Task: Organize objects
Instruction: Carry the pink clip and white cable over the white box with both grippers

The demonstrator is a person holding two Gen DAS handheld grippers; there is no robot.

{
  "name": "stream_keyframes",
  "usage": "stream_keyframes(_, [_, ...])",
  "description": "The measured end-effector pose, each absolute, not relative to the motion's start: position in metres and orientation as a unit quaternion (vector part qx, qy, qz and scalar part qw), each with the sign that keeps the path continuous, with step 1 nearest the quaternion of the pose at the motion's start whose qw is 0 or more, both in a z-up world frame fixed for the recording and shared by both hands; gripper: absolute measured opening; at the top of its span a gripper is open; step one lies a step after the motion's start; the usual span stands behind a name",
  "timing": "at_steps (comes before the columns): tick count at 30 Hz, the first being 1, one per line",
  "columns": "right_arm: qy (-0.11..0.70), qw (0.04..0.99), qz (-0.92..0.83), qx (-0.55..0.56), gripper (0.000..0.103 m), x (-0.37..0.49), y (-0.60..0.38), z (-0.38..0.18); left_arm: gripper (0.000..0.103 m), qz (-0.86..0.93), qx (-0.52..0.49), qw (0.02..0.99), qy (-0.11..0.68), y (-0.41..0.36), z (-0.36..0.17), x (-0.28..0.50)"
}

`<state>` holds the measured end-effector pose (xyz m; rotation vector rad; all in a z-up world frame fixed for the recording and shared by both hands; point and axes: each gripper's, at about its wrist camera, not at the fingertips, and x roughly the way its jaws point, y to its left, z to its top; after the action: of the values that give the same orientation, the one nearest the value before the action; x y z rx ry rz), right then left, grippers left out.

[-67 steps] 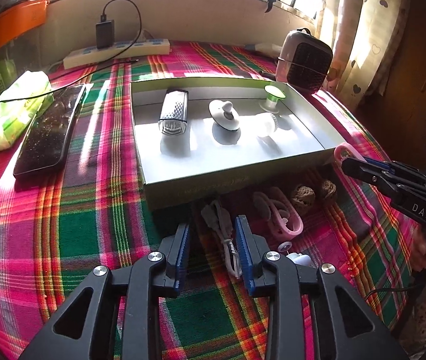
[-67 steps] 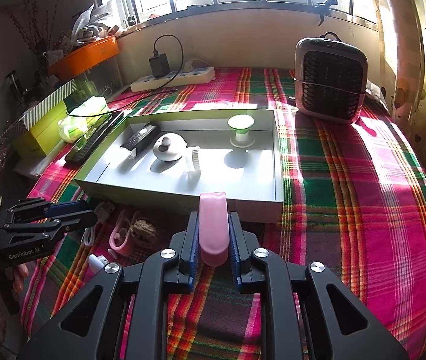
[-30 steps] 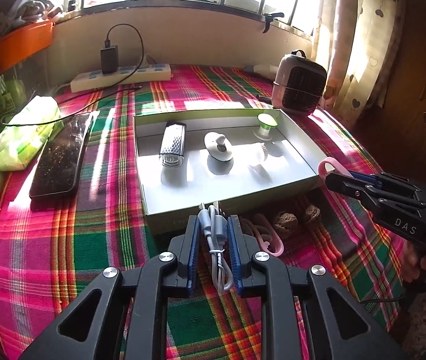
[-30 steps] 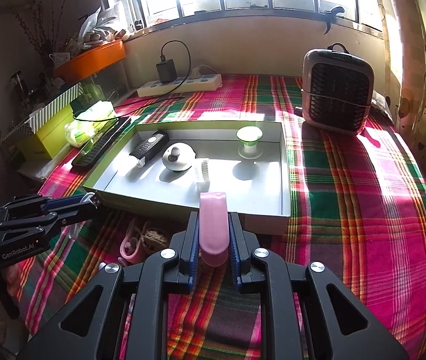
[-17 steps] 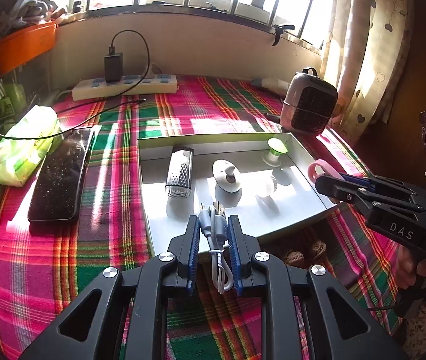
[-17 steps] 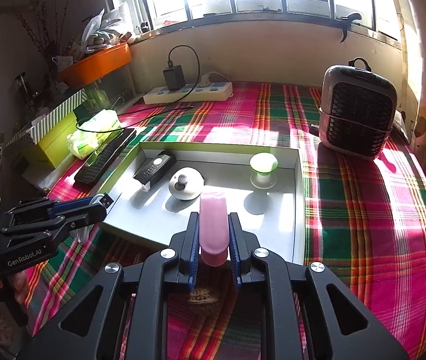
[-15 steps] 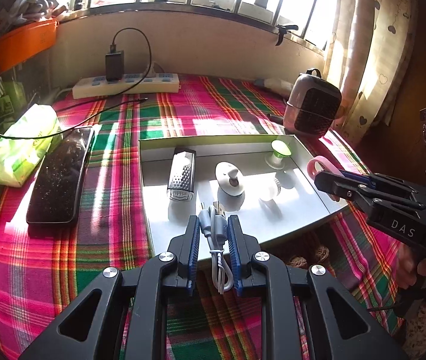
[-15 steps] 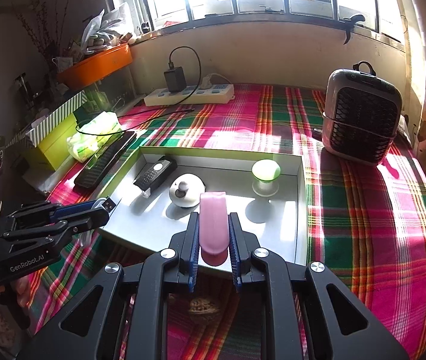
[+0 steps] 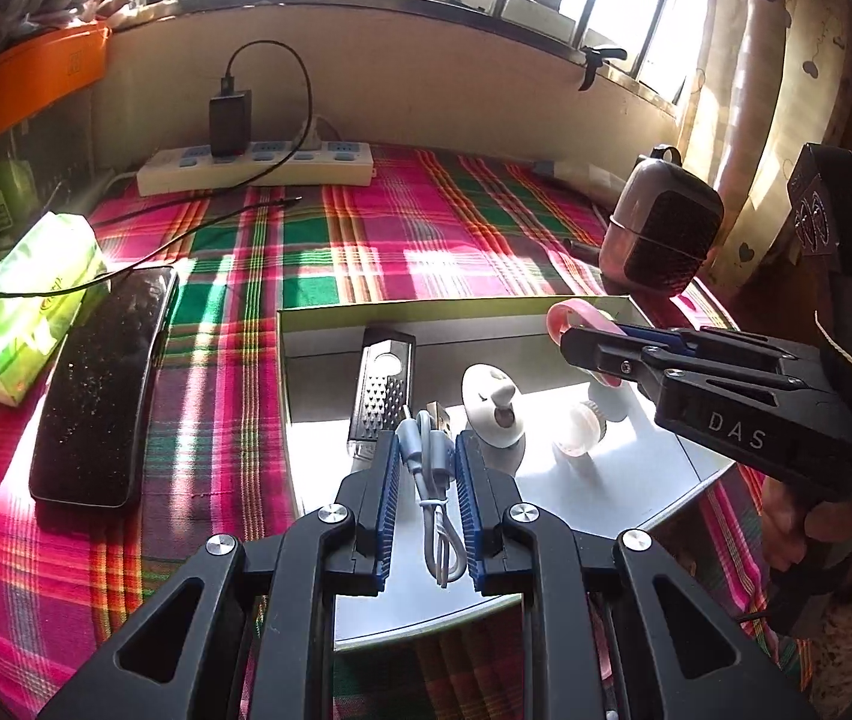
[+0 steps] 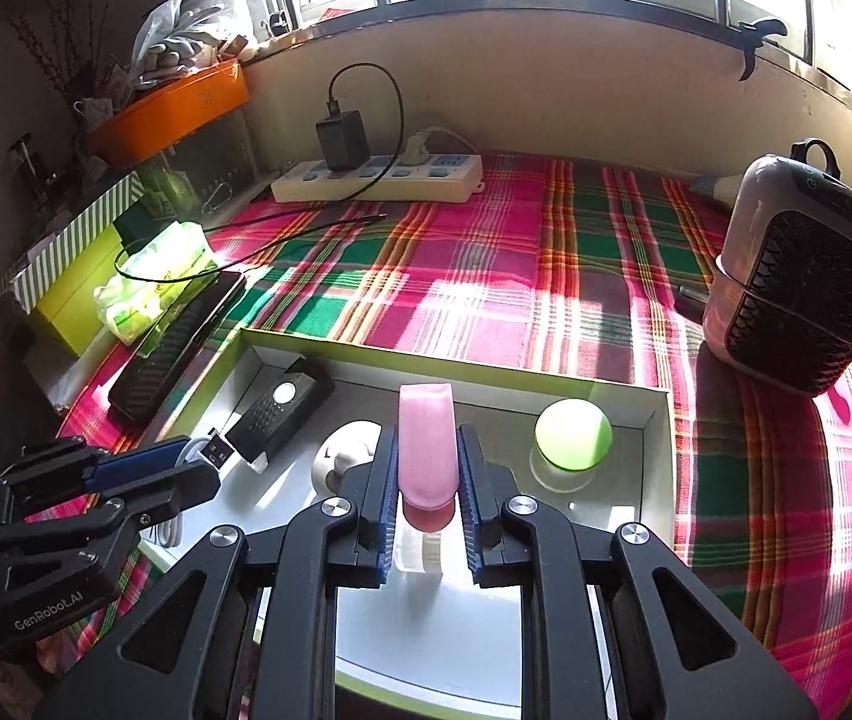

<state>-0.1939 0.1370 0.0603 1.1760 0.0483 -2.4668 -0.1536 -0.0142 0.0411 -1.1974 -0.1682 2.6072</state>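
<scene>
My left gripper is shut on a coiled grey USB cable and hangs over the front left part of the shallow grey tray. My right gripper is shut on a pink rubbery strap above the tray's middle. The right gripper also shows from the side in the left wrist view, and the left gripper with its cable plug in the right wrist view. In the tray lie a black remote-like device, a white knob and a green-topped piece.
A black case and a green tissue pack lie left of the tray on the plaid cloth. A power strip with charger sits by the wall. A small fan heater stands at the right. A hand holds the right gripper.
Both grippers moved forward from the tray's near edge to over the tray, each keeping hold of its object. The items in front of the tray dropped out of view.
</scene>
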Motion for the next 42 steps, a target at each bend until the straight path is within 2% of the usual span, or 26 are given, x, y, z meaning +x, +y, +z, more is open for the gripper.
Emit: stream_keyframes(42, [0.044,0.208,-0.858,0.467,0.019,-0.228,0.105,0.029,0.017,0.890,-0.433,0.131,-0.060,-0.017,0.019,-0.178])
